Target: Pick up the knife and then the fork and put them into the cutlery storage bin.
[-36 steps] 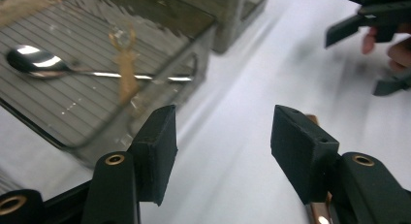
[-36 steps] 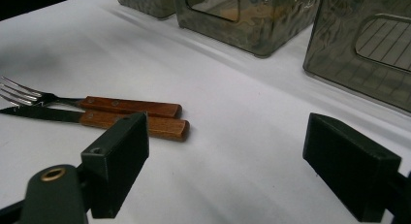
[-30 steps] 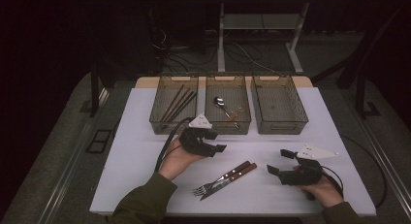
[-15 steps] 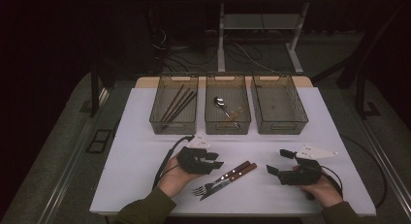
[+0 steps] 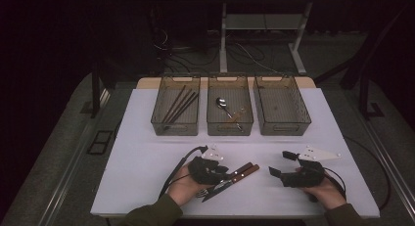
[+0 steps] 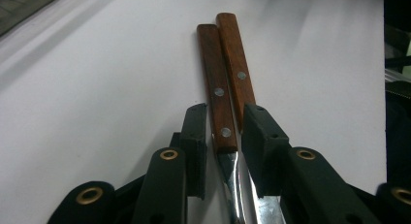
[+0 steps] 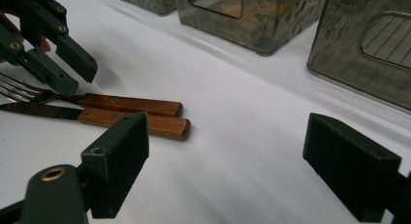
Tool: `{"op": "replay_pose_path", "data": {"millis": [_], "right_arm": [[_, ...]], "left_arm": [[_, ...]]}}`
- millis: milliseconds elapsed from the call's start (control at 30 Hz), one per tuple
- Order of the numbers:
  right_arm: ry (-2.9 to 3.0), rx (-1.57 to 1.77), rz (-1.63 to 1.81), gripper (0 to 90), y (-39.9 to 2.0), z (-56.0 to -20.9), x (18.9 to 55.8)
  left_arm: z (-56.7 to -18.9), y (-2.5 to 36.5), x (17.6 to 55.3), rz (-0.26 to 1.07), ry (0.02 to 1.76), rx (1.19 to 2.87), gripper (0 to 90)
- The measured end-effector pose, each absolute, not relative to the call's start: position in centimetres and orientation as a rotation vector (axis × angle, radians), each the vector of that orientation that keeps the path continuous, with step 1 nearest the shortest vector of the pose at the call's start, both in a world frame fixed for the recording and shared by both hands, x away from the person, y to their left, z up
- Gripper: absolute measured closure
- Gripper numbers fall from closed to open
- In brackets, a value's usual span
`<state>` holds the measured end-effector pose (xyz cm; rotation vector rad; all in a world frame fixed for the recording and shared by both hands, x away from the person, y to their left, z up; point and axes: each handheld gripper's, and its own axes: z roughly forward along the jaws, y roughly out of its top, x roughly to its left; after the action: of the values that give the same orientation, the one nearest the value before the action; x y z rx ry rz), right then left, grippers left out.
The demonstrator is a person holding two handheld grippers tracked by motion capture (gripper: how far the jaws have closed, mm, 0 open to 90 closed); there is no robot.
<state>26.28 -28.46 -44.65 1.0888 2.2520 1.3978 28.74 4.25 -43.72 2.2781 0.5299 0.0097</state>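
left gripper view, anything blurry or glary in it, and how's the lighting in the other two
Left gripper view: the jaws at the bottom edge look soft, the wooden handles sharp, and the metal below them glares. High view: the white table is lit, the floor and background nearly black. Right gripper view: its near jaws are blurred, and the bins cast soft shadows.

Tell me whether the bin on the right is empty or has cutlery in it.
Empty, as far as shown: the right bin reveals only its bare ribbed floor in the high view, while the middle bin holds a spoon.
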Motion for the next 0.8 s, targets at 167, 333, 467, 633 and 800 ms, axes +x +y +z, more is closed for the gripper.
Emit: {"op": "replay_pose_path", "data": {"millis": [167, 333, 467, 633, 800], "right_arm": [[2.251, 1.086, 1.396, 16.2, -28.5, -44.63, 26.27], [2.251, 1.086, 1.394, 16.3, -28.51, -44.62, 26.23], [2.25, 1.087, 1.396, 16.2, -28.54, -44.63, 26.24], [2.249, 1.089, 1.397, 16.3, -28.56, -44.6, 26.21], [2.247, 1.091, 1.395, 16.2, -28.56, -44.6, 26.18]], "left_arm": [[-43.97, 3.6, 28.8, 0.019, 0.523, 2.294, 73.0], [-44.1, 3.39, 28.7, 0.02, 0.51, 2.322, 74.1], [-44.25, 3.34, 28.69, 0.03, 0.51, 2.333, 75.0], [-44.24, 3.45, 28.75, 0.054, 0.5, 2.342, 75.6], [-44.3, 3.59, 28.81, 0.059, 0.504, 2.348, 75.4]]}}
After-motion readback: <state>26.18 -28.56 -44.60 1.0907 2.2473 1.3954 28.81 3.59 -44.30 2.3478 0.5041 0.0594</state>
